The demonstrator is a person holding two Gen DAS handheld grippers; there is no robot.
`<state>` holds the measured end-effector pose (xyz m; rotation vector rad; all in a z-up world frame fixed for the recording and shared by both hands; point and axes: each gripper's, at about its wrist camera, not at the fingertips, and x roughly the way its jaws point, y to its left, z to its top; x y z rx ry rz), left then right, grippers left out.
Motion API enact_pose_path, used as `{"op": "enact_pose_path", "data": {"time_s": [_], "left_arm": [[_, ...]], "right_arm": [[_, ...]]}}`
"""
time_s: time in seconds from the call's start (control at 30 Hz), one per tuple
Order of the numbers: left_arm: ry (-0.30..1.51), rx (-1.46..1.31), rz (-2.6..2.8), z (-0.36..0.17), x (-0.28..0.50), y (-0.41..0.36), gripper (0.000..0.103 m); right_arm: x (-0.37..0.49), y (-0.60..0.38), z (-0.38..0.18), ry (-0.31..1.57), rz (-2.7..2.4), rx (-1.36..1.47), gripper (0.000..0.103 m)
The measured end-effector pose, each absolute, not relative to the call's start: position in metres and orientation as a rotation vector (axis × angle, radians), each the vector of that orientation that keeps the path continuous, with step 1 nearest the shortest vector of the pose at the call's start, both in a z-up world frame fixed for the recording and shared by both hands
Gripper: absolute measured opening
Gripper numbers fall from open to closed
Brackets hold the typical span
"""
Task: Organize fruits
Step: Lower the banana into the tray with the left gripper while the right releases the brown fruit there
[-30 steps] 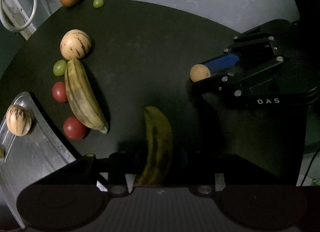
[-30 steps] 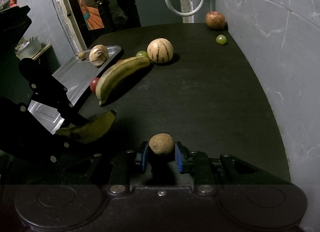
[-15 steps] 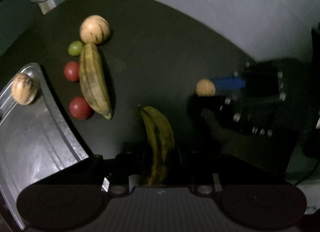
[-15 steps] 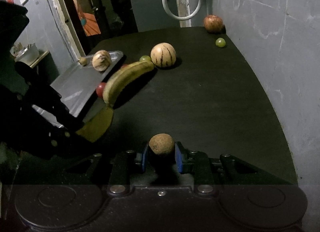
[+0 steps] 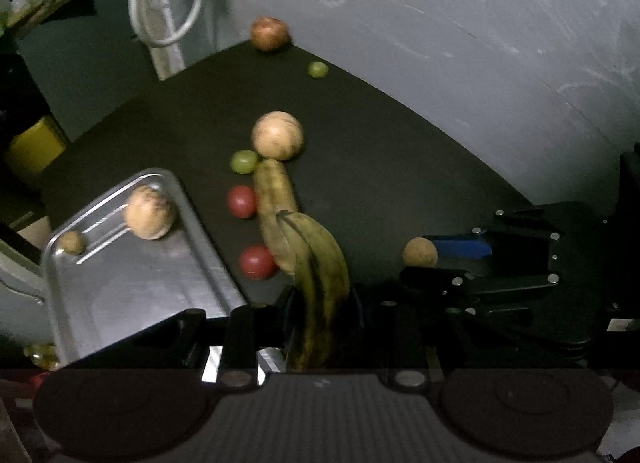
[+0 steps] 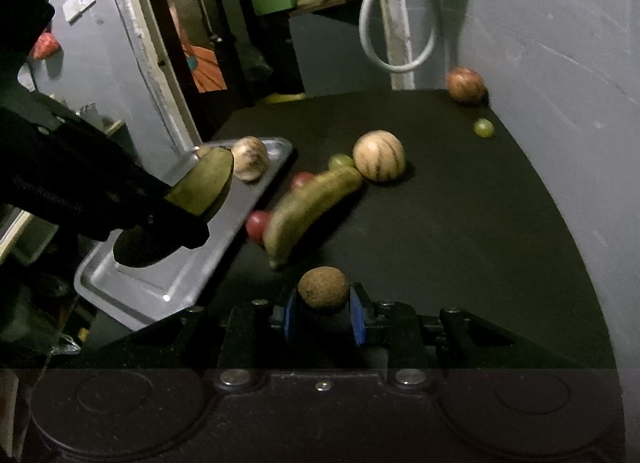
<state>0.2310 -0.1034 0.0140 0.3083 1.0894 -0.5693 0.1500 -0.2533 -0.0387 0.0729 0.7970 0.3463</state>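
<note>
1. Left wrist view hides the left gripper (image 5: 320, 303) fingers almost wholly behind the dark banana (image 5: 320, 283) they clamp; only the fruit's curved, speckled back and its stem tip show, and motion blur softens everything.
2. Right wrist view shows the right gripper (image 6: 323, 313) with blue pads pinching a small brown fruit (image 6: 323, 288), round and rough-skinned, held above the black tabletop (image 6: 460, 243).
3. In that view the left gripper's body covers the near part of the metal tray (image 6: 168, 279); the banana's end pokes out over the tray.
4. The tray is shiny, with a raised rim; a striped pale melon (image 5: 150, 217) and a tiny brown fruit (image 5: 71, 242) lie at its far end.
5. On the table lie a second banana (image 6: 308, 209), two red tomatoes (image 5: 258, 261), a green grape (image 5: 244, 161) and another striped melon (image 6: 379, 156).
6. Compared with a second ago, the left gripper has lifted its banana off the table and carried it towards the tray; the right one still grips its fruit.
</note>
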Motion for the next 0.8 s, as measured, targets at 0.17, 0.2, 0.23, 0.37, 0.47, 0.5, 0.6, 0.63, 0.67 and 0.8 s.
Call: {"op": "enact_pose_path", "data": {"time_s": [0.17, 0.2, 0.23, 0.37, 0.47, 0.5, 0.6, 0.63, 0.67, 0.8], "left_arm": [[1.075, 0.286, -0.523, 0.023, 0.235, -0.077, 0.031], [1.072, 0.276, -0.514, 0.023, 0.238, -0.071, 0.031], [1.071, 0.269, -0.506, 0.023, 0.240, -0.066, 0.031], [1.070, 0.241, -0.467, 0.022, 0.250, -0.041, 0.031], [1.075, 0.214, -0.434, 0.018, 0.262, -0.021, 0.031], [1.079, 0.201, -0.419, 0.016, 0.267, -0.011, 0.031], [1.088, 0.175, -0.383, 0.007, 0.280, 0.014, 0.031], [1.091, 0.165, -0.377, 0.004, 0.284, 0.021, 0.031], [1.097, 0.155, -0.371, 0.000, 0.289, 0.028, 0.031], [1.117, 0.133, -0.351, -0.016, 0.309, 0.051, 0.031]], "right_arm": [[0.168, -0.228, -0.031, 0.776, 0.383, 0.058, 0.029], [0.173, -0.223, -0.030, 0.773, 0.390, 0.055, 0.029], [0.177, -0.216, -0.029, 0.770, 0.398, 0.051, 0.029], [0.196, -0.194, -0.026, 0.762, 0.427, 0.033, 0.029], [0.212, -0.175, -0.027, 0.761, 0.445, 0.012, 0.029], [0.217, -0.169, -0.028, 0.761, 0.451, 0.005, 0.029], [0.236, -0.148, -0.030, 0.764, 0.468, -0.021, 0.029], [0.243, -0.141, -0.032, 0.767, 0.470, -0.031, 0.029], [0.248, -0.134, -0.033, 0.770, 0.471, -0.040, 0.029], [0.267, -0.112, -0.043, 0.795, 0.472, -0.067, 0.029]]}}
